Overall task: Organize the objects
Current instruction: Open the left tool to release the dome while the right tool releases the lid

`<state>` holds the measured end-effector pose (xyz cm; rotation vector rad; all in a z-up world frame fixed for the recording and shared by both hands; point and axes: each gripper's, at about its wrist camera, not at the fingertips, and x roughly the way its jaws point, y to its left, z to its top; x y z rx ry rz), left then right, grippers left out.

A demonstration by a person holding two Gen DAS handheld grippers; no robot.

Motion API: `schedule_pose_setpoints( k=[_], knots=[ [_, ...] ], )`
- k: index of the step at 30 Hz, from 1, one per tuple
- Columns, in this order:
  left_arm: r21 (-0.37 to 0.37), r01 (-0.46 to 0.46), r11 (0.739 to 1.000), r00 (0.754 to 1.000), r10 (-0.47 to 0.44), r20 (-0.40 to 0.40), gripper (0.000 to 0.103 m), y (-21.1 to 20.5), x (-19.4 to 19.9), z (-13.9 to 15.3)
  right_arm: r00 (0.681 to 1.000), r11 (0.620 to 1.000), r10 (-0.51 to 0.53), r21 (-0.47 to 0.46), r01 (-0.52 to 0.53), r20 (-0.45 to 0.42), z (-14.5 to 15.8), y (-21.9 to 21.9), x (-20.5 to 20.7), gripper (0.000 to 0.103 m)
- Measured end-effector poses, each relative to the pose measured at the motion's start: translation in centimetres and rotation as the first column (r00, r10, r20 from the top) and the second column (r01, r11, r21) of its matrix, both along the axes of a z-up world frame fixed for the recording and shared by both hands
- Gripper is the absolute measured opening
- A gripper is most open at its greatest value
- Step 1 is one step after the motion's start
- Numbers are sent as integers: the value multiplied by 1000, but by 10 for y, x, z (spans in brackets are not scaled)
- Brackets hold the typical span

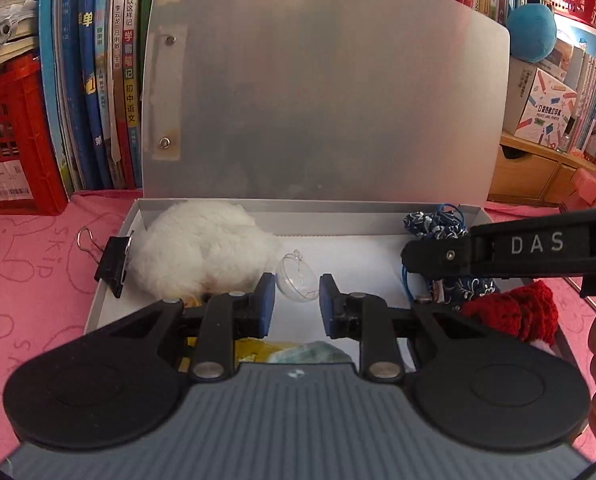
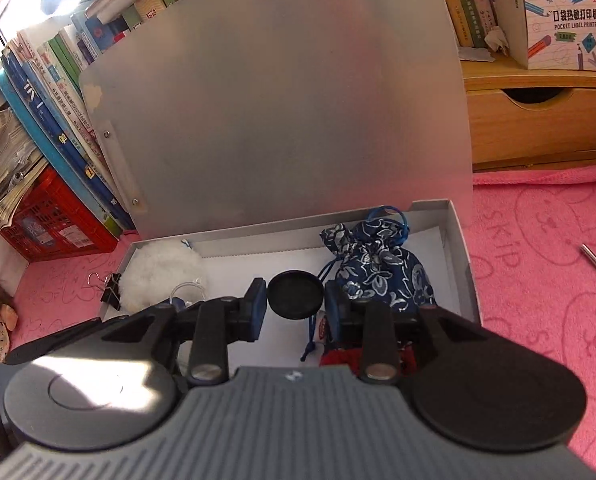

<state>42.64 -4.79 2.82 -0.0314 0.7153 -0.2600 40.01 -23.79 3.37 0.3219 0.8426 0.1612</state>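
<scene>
shows, nearest, the left gripper (image 1: 297, 300) drawn in to its narrowest, blue pads against the two sides of a clear plastic half-shell (image 1: 296, 276), held just above the white floor of the open box (image 1: 258, 205). shows likewise the right gripper (image 2: 295, 304) nearly as narrow, pinching a black round disc (image 2: 295, 294) by its edge, also over the box floor, just beside a blue floral pouch (image 2: 382, 272). judges the half-shell light, stiff, thin-walled and slick, so likely to crack or squirt out under a hard squeeze; best taken across the rim, as here, with only light pressure. judges the disc light, rigid and flat; best taken edge to edge across its width. places, beneath the left jaws, a yellow and green wrapper (image 1: 290, 350); further in, a white fluffy ball (image 1: 194, 252) in the left corner, soft and easily squashed, touching the half-shell's side of the box; a red knitted piece (image 1: 518, 312) at the right wall. notes a black binder clip (image 1: 114, 266) on the left rim. sets the box on a pink cloth (image 1: 30, 280), its grey lid (image 1: 318, 100) standing upright behind, with upright books (image 1: 98, 80) farthest back.
</scene>
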Motion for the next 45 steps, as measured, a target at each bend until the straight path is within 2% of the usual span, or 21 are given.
schedule_pose_setpoints(
  k=[2,11,14,18,21,25,30,33,45],
  knots=[
    [21,8,1000,1000,-8,7,28,-1,0,-4,1000,1000,5,5,-5,-12,-6,3,3,36],
    [19,16,1000,1000,-16,2,29,0,2,-9,1000,1000,4,22,-3,-17,-14,4,4,39],
    [6,11,1000,1000,-11,2,30,2,1,-9,1000,999,10,42,-9,-17,-14,2,2,52],
    [-54,18,998,1000,-17,25,60,6,-3,-5,1000,999,6,50,-5,-5,-11,0,-5,56],
    [-54,15,998,999,-13,42,68,6,-11,1,1000,998,9,58,-10,11,-6,-2,-10,58],
    [-38,-4,999,998,7,68,73,4,-19,10,999,998,12,60,-14,34,3,-7,-19,60],
    [-23,-30,999,997,32,76,79,14,-44,29,996,998,21,50,-25,81,18,-11,-42,66],
    [-19,-16,1000,997,17,80,81,20,-62,36,993,998,33,49,-39,114,27,-15,-64,69],
    [-8,10,1000,993,-9,117,83,43,-169,51,960,991,131,-45,-124,247,48,-24,-180,76]
  ],
)
